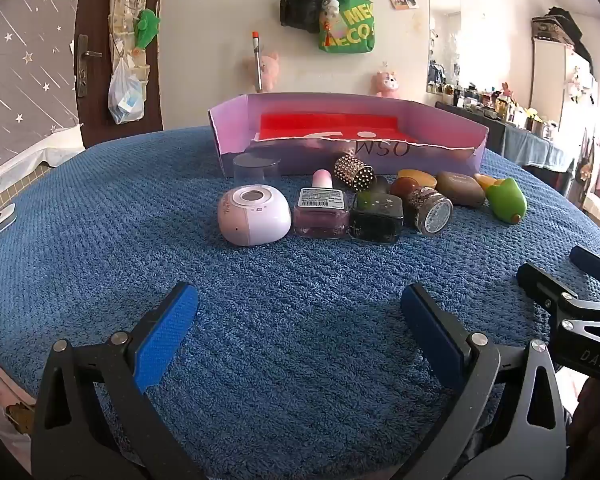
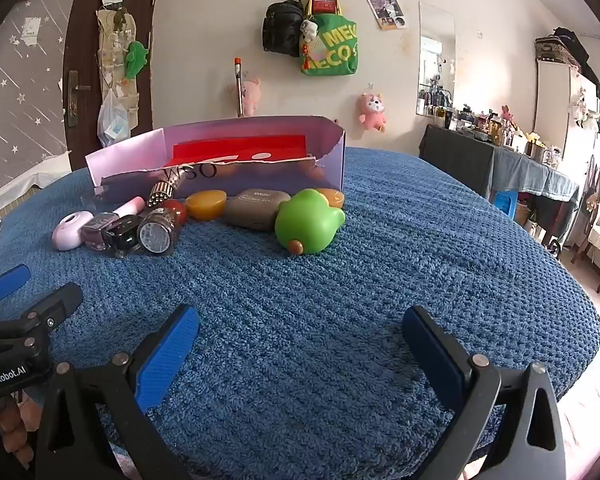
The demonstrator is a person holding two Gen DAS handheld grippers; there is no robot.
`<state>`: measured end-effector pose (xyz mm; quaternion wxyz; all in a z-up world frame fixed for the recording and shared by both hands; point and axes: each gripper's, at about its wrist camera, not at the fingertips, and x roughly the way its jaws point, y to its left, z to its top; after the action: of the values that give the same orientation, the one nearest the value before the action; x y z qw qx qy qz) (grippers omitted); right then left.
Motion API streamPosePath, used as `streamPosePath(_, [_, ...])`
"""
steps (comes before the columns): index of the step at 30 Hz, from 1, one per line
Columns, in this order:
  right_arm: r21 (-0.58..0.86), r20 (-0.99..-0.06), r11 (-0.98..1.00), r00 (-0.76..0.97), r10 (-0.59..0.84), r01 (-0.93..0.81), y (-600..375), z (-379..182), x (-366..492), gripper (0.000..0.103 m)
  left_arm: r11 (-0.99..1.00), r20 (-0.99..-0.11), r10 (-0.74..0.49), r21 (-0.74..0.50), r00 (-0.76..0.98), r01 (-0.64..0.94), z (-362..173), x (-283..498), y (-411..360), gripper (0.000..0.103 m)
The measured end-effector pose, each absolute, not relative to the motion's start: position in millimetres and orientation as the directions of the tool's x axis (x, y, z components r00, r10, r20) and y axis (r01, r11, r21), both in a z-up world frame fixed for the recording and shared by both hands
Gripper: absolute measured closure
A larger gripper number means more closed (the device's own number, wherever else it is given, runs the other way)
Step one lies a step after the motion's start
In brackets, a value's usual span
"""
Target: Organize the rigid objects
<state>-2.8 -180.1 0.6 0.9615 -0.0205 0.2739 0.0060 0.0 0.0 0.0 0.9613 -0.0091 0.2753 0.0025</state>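
A row of small objects lies on the blue towel (image 1: pixel 300 272) in front of a purple cardboard box (image 1: pixel 380 160) with a red insert. From the left: a pale pink round device (image 1: pixel 254 216), a pink bottle (image 1: pixel 322 212), a black bottle (image 1: pixel 376 216), a glittery jar (image 1: pixel 428 210), a brown case (image 1: pixel 460 189) and a green toy (image 1: pixel 506 199). A studded cylinder (image 1: pixel 354 172) lies behind them. My left gripper (image 1: pixel 300 312) stands open well short of the row, nothing between its fingers. My right gripper (image 2: pixel 300 332) is open too, in front of the green toy (image 2: pixel 310 222).
A clear cup (image 1: pixel 256 168) stands against the box's front wall. Orange pieces (image 2: pixel 206 203) lie by the brown case (image 2: pixel 256 208). Beyond the towel are a door (image 1: pixel 100 40), bags on the wall (image 1: pixel 346 20) and a cluttered side table (image 2: pixel 500 148) at the right.
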Motion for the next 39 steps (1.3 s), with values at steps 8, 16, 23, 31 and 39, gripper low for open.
streamPosePath(8, [-0.028,-0.525,0.999,0.851,0.002,-0.020,-180.8,1.0,-3.1,0.000,1.000,-0.530,0.000,-0.016,0.848,-0.010,0.0,0.0,0.0,0.000])
streamPosePath(16, [-0.032,-0.532,0.999,0.847,0.002,-0.022,-181.1,1.4,-2.5,0.000,1.000,-0.530,0.000,-0.016,0.848,-0.010,0.0,0.0,0.0,0.000])
streamPosePath(23, [-0.033,-0.532,0.999,0.847,0.001,-0.022,-180.5,1.0,-2.8,0.000,1.000,-0.530,0.000,-0.016,0.848,-0.010,0.0,0.0,0.0,0.000])
streamPosePath(31, [-0.033,-0.532,0.999,0.846,0.001,-0.022,-180.4,1.2,-2.9,0.000,1.000,-0.530,0.000,-0.016,0.848,-0.010,0.0,0.0,0.0,0.000])
streamPosePath(39, [-0.033,-0.532,0.999,0.847,0.001,-0.022,-180.5,1.2,-2.8,0.000,1.000,-0.530,0.000,-0.016,0.848,-0.010,0.0,0.0,0.0,0.000])
